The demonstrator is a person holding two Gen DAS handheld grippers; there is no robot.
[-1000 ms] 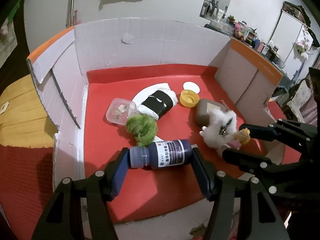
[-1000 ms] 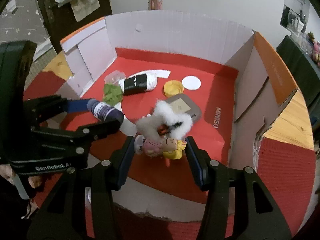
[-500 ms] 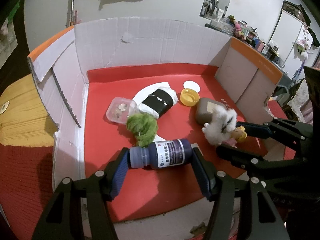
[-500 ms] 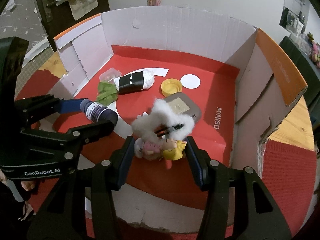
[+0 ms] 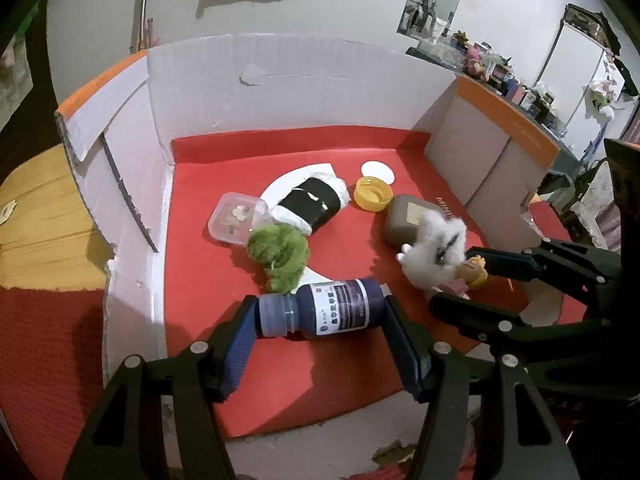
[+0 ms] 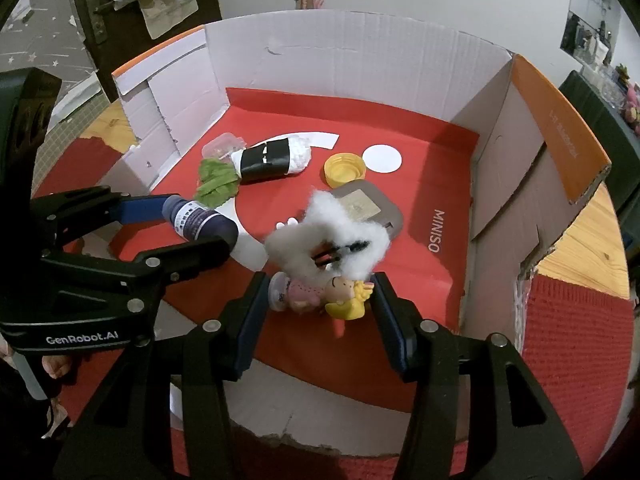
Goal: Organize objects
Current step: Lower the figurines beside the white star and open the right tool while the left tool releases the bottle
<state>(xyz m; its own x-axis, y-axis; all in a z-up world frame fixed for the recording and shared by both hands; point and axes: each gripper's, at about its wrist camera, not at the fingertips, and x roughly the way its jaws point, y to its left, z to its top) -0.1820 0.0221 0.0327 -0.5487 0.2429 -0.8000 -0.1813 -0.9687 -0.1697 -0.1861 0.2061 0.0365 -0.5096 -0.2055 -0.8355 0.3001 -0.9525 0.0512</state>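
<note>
Gripping the dark blue plastic bottle with a white label [image 5: 320, 314] end to end, my left claw [image 5: 318, 320] has one blue pad on the cap and the other on the base, so the bottle lies sideways over the near part of the red-lined cardboard box [image 5: 304, 84]. My right claw [image 6: 318, 300] pinches a small doll with yellow hair and a pink dress [image 6: 320, 296] in the same crosswise way, the base against the left pad and the head against the right one. A tuft of white fluffy stuffing [image 6: 328, 240] with a black strip in it sits on top of the doll. Just beyond that lies a flat grey rounded pad with a tan square [image 6: 368, 208], and farther still a yellow plastic cap [image 6: 344, 168] beside a white paper disc [image 6: 382, 159]. To the far left lie a white cloth roll wrapped in a black band [image 6: 276, 158], a crumpled green fuzzy cloth [image 6: 216, 182] touching its end, and a small clear plastic container [image 5: 236, 218] behind them. A curved white paper strip [image 6: 248, 248] runs under these things on the red floor. In the right wrist view my left claw and its bottle are to the near left of the doll.
</note>
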